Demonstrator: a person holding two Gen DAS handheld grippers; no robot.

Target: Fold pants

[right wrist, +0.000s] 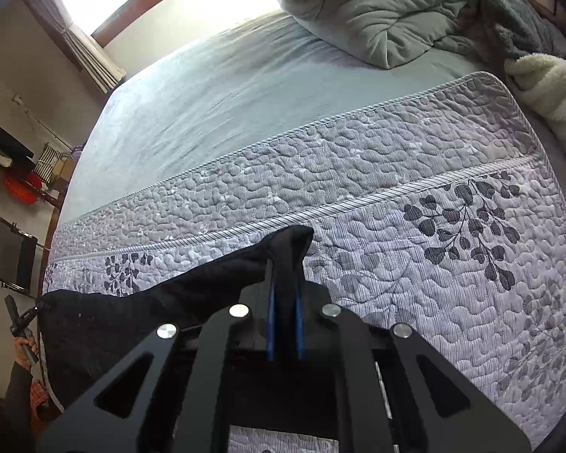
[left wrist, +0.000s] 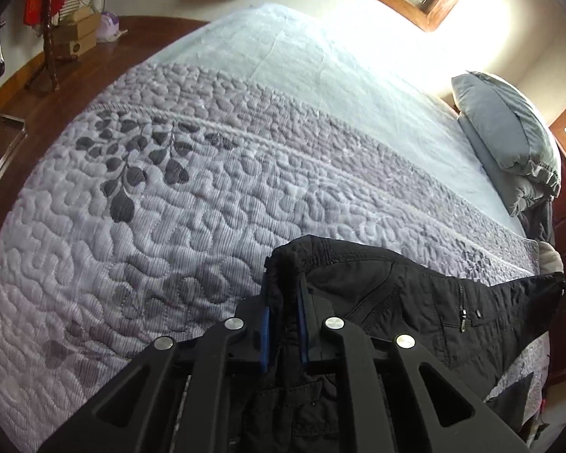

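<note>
I had the black quilted pants point(left wrist: 396, 294) strung waistband-wise between my left gripper point(left wrist: 283, 324) and right gripper point(right wrist: 285, 302), both clamped on cloth, hanging just above the grey quilted bedspread point(left wrist: 169, 207).

1 pr black pants point(left wrist: 396, 294), 2 grippers point(left wrist: 283, 324) point(right wrist: 285, 321), 1 quilt point(left wrist: 151, 207), 1 pillow point(left wrist: 509, 132)

matt black cloth pants point(left wrist: 415, 302), puckered quilted bedspread point(left wrist: 169, 207)
</note>
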